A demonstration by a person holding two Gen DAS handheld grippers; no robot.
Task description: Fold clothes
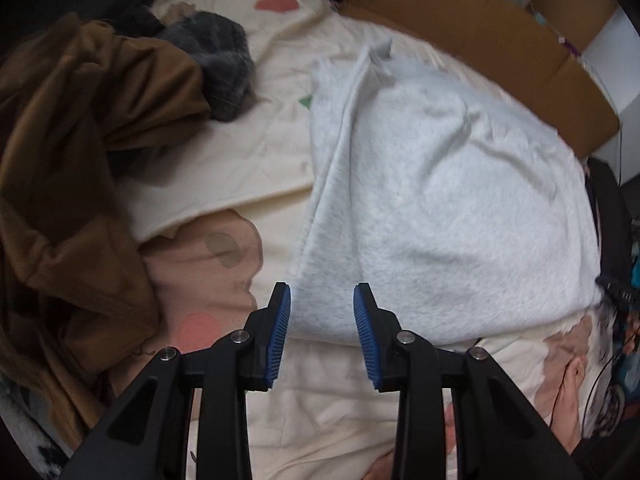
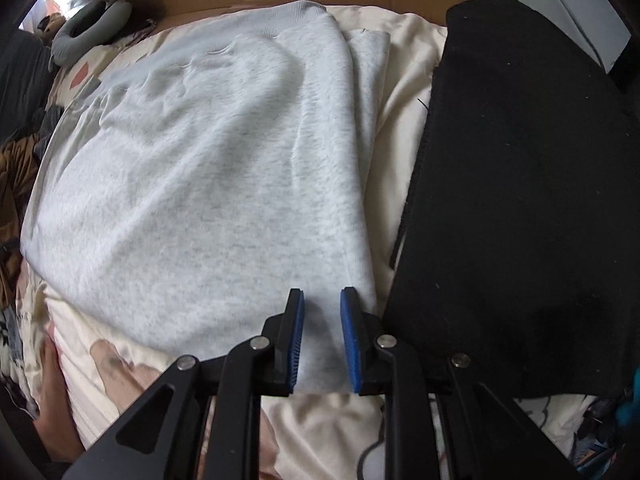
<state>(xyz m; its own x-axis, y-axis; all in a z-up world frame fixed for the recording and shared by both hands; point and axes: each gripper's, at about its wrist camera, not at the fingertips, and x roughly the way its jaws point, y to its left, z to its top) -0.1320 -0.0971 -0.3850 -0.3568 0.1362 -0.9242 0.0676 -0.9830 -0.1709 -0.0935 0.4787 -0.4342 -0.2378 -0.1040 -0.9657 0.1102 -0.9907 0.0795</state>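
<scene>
The grey sweatshirt (image 2: 208,184) lies partly folded on the cream bedsheet (image 1: 256,160), so I think the next fold needs a grab at its near edge, which sits just in front of the left gripper (image 1: 322,306) and right gripper (image 2: 322,308), both a little apart, holding nothing.

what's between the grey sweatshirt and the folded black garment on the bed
Only a bare strip of the cream bedsheet separates the grey sweatshirt from the black garment; the right wrist view shows it.
</scene>
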